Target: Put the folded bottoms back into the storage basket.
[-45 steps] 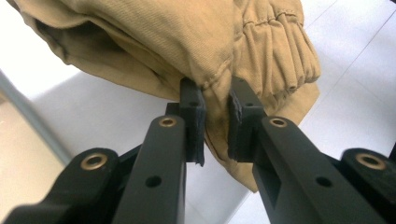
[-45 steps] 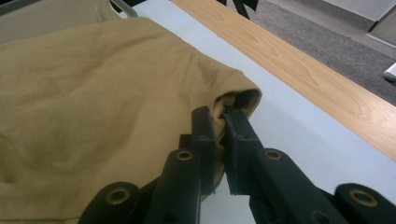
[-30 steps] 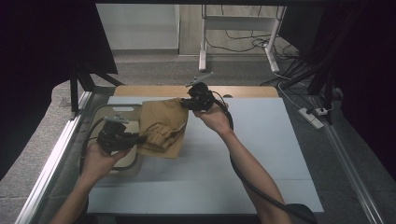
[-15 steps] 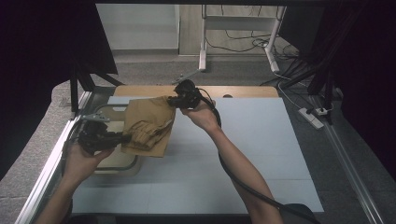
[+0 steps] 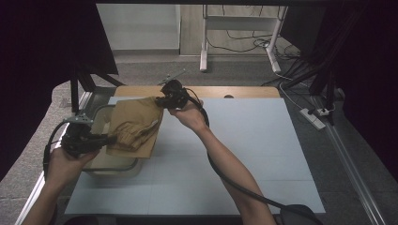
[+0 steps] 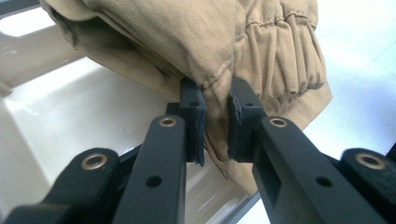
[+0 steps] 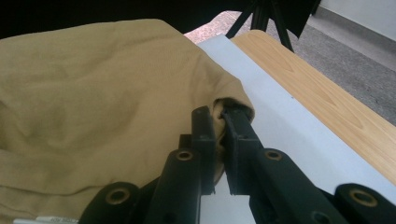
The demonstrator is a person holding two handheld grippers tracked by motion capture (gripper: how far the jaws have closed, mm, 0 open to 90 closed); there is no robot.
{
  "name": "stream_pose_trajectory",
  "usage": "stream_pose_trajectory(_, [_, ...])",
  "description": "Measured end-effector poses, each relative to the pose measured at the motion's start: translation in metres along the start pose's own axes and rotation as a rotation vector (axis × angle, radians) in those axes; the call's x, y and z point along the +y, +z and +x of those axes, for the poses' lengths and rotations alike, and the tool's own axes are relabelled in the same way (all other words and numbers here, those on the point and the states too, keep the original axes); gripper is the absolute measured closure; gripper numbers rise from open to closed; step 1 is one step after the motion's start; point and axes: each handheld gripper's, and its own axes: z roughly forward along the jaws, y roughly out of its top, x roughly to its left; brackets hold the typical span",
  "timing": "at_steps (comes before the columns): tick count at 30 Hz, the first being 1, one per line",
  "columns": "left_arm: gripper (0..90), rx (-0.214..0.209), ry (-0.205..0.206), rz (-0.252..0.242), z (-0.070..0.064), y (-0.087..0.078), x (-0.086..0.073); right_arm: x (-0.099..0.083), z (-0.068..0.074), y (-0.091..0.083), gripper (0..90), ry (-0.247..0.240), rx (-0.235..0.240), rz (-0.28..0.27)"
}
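Note:
A folded tan garment with an elastic cuff hangs between both grippers, above the left part of the table and partly over a white bin. My left gripper is shut on the garment's near-left edge; its pads pinch the tan cloth beside the gathered cuff, with the bin's pale floor below. At the far side, my right gripper is shut on the garment's top corner, jaws clamped on a fold of cloth.
The pale blue table mat stretches to the right of the garment. A wooden table edge runs along the far side. A metal rail borders the table at the left. Cables and a stand lie on the floor beyond.
Both grippers have carried the garment leftward, from the table's left-centre to over the white bin. Each stays shut on the cloth.

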Motion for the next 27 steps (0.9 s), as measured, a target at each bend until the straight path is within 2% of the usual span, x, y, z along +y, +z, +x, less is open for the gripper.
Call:
stream_pose_trajectory(23, [78.2,0.072,-0.063,0.017,0.029,-0.027,-0.034,0.011,0.030,0.047,84.1,-0.005,0.058,-0.012])
stream_pose_trajectory(27, [78.3,0.079,-0.078,0.018,0.033,-0.028,-0.040,0.012,0.033,0.054,84.1,-0.020,0.063,0.006])
